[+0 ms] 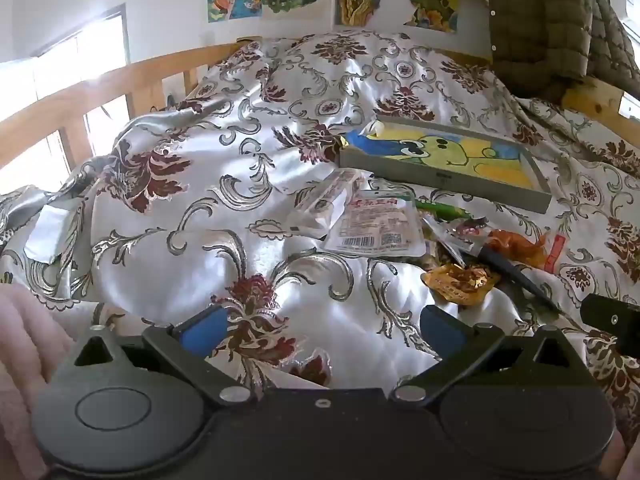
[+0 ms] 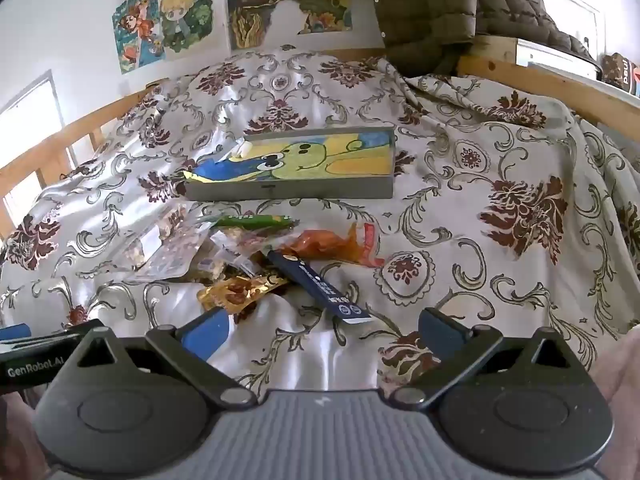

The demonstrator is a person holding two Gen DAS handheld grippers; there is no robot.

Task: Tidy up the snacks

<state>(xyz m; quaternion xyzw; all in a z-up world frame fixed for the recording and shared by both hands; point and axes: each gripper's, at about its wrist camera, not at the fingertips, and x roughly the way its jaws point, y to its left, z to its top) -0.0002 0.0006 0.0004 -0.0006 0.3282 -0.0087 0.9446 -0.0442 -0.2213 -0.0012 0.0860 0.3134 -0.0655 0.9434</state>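
Note:
A pile of snack packets lies on the patterned bedspread in front of a grey tray (image 1: 440, 178) (image 2: 288, 191) with a cartoon picture inside. The pile holds a white-and-red packet (image 1: 376, 226), a clear packet (image 1: 320, 208) (image 2: 160, 248), a green packet (image 1: 440, 210) (image 2: 256, 222), an orange packet (image 1: 516, 246) (image 2: 332, 246), a gold packet (image 1: 460, 282) (image 2: 240, 292) and a dark blue stick packet (image 1: 512, 270) (image 2: 320, 284). My left gripper (image 1: 322, 330) is open and empty, near and left of the pile. My right gripper (image 2: 322, 330) is open and empty, just short of the blue stick.
The bedspread (image 1: 240, 160) is rumpled, with raised folds on the left. A wooden bed rail (image 1: 100, 92) runs along the left and back. A quilted olive jacket (image 1: 552, 20) hangs at the back right. Posters (image 2: 180, 20) hang on the wall behind.

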